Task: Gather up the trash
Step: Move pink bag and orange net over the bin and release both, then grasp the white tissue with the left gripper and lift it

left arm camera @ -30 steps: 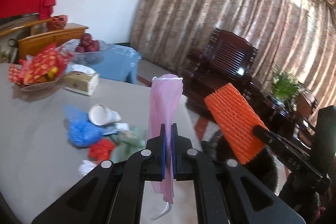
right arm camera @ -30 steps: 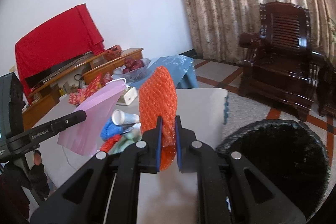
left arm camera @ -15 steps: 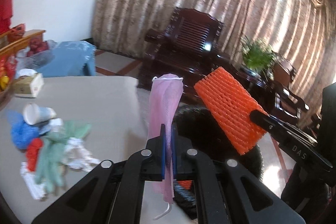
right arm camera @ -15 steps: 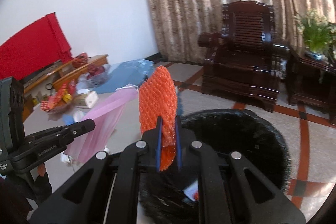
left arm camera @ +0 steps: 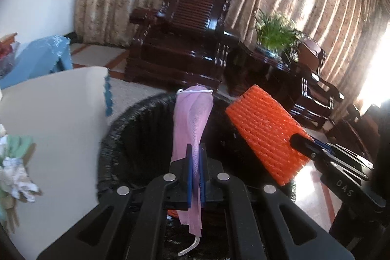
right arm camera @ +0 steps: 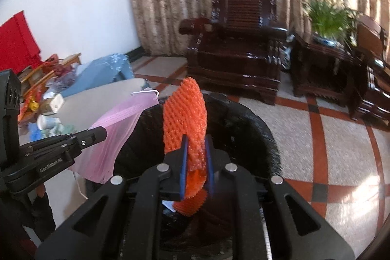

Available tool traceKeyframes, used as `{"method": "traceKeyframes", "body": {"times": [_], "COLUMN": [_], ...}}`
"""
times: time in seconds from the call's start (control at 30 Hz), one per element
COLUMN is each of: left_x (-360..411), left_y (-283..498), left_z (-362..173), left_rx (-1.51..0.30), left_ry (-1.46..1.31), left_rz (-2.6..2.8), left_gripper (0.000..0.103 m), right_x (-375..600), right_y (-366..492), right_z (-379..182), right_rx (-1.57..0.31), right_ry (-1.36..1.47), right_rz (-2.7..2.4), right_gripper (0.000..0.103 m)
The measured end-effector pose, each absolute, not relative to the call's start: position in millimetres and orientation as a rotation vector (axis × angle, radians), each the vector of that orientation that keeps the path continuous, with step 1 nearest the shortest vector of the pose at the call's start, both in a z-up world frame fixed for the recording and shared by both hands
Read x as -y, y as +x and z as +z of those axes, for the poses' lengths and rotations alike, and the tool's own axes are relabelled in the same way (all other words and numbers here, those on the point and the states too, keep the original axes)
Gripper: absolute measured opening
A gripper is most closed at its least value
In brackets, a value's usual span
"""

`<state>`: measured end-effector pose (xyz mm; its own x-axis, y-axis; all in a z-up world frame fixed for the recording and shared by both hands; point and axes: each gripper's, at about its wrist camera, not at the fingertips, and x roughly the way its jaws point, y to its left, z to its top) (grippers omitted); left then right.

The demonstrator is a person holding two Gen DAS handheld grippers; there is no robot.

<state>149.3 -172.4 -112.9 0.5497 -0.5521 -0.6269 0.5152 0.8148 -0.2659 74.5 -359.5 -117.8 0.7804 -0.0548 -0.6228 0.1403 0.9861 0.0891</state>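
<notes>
My left gripper (left arm camera: 195,150) is shut on a pink face mask (left arm camera: 192,118), which also shows in the right wrist view (right arm camera: 114,135). My right gripper (right arm camera: 196,140) is shut on an orange foam net sleeve (right arm camera: 185,113), seen in the left wrist view (left arm camera: 268,135) at the right. Both hold their pieces over the open mouth of a black-lined trash bin (left arm camera: 126,128), which also shows in the right wrist view (right arm camera: 256,130). Another orange piece lies inside the bin.
The pale table (left arm camera: 53,118) stands left of the bin with crumpled trash (left arm camera: 14,162) at its edge. More trash and a paper cup (right arm camera: 46,122) lie on it. A dark wooden armchair (right arm camera: 238,40), a side table and a plant (right arm camera: 326,16) stand beyond on tiled floor.
Both grippers have swung right from over the table to over the trash bin, each keeping its hold. The table trash has slid to the left edge of view.
</notes>
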Motion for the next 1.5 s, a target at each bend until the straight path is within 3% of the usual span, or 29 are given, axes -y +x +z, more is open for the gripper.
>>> {"method": "traceKeyframes", "body": {"times": [0.03,0.07,0.1,0.13,0.17,0.23,0.3,0.4,0.57,1.03,1.5], "left_x": [173,174,174,174,170,164,149,130,78,-92,-138], "left_y": [151,152,152,151,150,149,146,143,133,106,103], "left_z": [-114,-117,-118,-119,-119,-119,-115,-106,-87,-100,-156], "left_rx": [-0.766,-0.777,-0.786,-0.786,-0.784,-0.786,-0.774,-0.738,-0.651,-0.617,-0.732], "left_ry": [-0.052,-0.054,-0.057,-0.063,-0.076,-0.082,-0.083,-0.066,-0.035,-0.029,-0.098], "left_rz": [-0.639,-0.655,-0.656,-0.655,-0.653,-0.645,-0.622,-0.572,-0.447,0.012,0.114], "left_gripper": [0.013,0.026,0.044,0.050,0.053,0.058,0.066,0.074,0.082,0.083,0.082], "right_x": [361,364,367,368,369,367,364,355,326,180,91], "right_y": [75,74,74,73,72,70,67,68,77,121,136], "right_z": [-121,-124,-126,-126,-127,-126,-123,-116,-104,-104,-140], "right_rx": [-0.676,-0.683,-0.686,-0.685,-0.680,-0.669,-0.648,-0.627,-0.605,-0.590,-0.637], "right_ry": [0.134,0.140,0.145,0.149,0.151,0.150,0.155,0.163,0.164,0.107,0.010], "right_rz": [-0.119,-0.136,-0.149,-0.155,-0.163,-0.181,-0.177,-0.137,-0.060,0.244,0.383], "right_gripper": [0.023,0.029,0.044,0.052,0.055,0.080,0.090,0.096,0.097,0.097,0.097]}}
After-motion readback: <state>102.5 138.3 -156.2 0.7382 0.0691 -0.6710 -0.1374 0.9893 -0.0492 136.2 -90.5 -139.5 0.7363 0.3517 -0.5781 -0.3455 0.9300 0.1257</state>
